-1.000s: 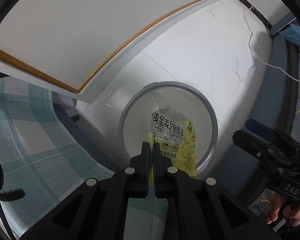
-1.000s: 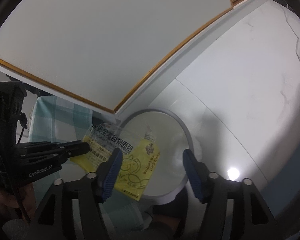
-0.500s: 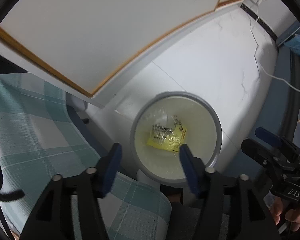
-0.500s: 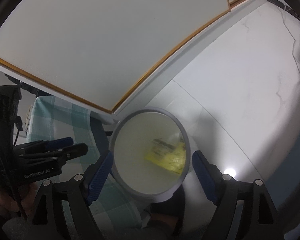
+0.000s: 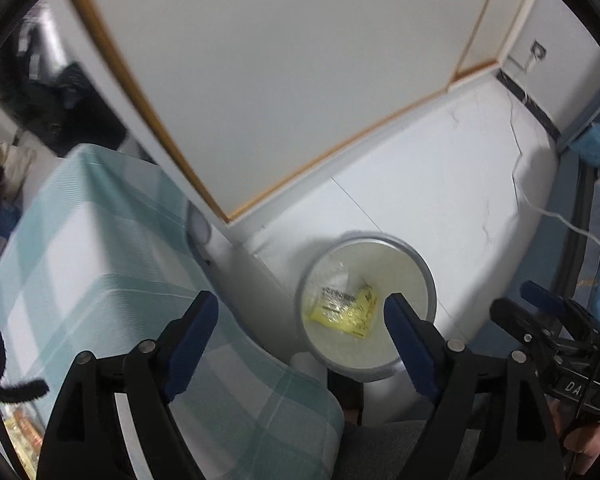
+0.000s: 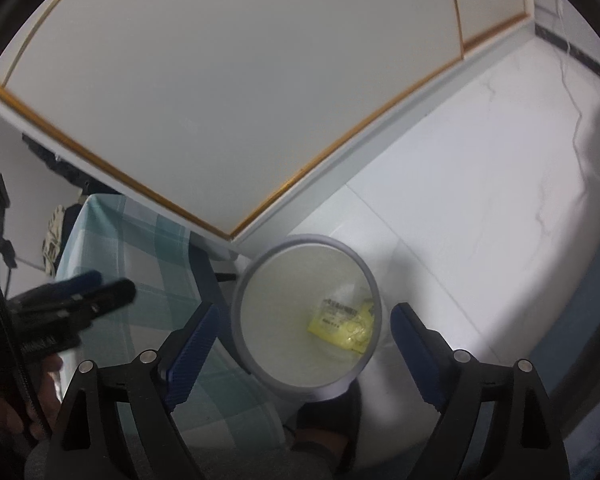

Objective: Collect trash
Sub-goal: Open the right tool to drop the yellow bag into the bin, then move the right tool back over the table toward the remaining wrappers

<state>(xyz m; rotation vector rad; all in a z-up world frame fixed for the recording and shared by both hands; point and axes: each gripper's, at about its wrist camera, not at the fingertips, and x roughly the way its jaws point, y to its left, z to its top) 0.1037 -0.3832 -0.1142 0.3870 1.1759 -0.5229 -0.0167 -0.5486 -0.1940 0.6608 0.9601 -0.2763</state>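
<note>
Yellow wrapper (image 5: 346,314) lies at the bottom of the round bin (image 5: 428,280) on the floor. Left tool (image 5: 300,332) and right tool (image 6: 304,340) both above it, jaws just opened wide, nothing between them.

Counted: one bin (image 5: 428,280), one yellow wrapper (image 5: 346,312) inside it, two grippers, left (image 5: 300,328) and right (image 6: 306,334), each with two blue pads, one checked cloth (image 5: 100,248), one white cable (image 5: 520,184) on the floor.
</note>
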